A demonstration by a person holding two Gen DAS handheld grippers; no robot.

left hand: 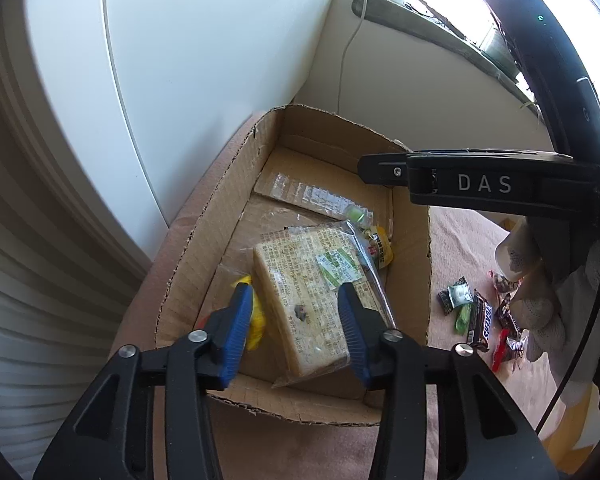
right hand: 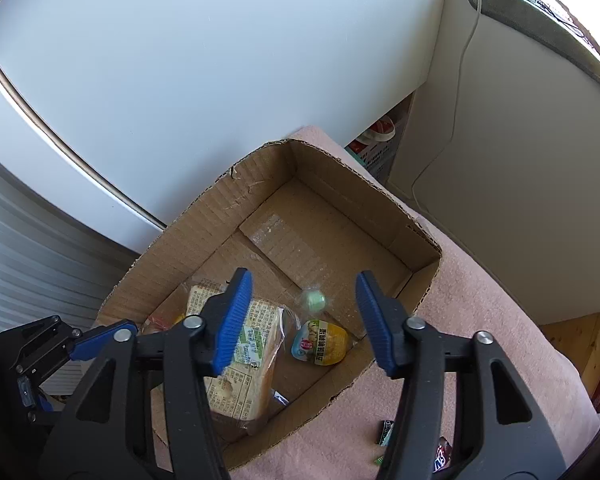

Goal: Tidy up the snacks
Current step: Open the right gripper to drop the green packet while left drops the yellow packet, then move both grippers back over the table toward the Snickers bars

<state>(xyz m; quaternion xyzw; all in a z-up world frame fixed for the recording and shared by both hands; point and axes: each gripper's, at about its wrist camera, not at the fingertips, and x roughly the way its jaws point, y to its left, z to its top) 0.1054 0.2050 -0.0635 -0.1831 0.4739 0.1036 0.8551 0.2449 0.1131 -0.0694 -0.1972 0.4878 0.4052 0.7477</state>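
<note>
A cardboard box (left hand: 204,240) stands open on a pink cloth. In it lie a wrapped slab of bread (left hand: 300,304), a yellow packet (left hand: 382,246), a yellow snack (left hand: 257,320) and a green candy (left hand: 354,213) in clear wrap. My left gripper (left hand: 294,296) hangs open over the bread, its blue pads either side and clear of it. My right gripper (right hand: 303,280) is open above the green candy (right hand: 314,300) and the yellow packet (right hand: 320,342), holding nothing. The bread (right hand: 240,360) lies lower left there, beside the box wall (right hand: 420,232).
Loose snacks lie on the pink cloth (left hand: 452,240) right of the box, among them a Snickers bar (left hand: 480,320), next to a gloved hand (left hand: 540,308). A white panel (right hand: 220,60) stands close behind the box. A cable (right hand: 460,80) hangs from the window sill.
</note>
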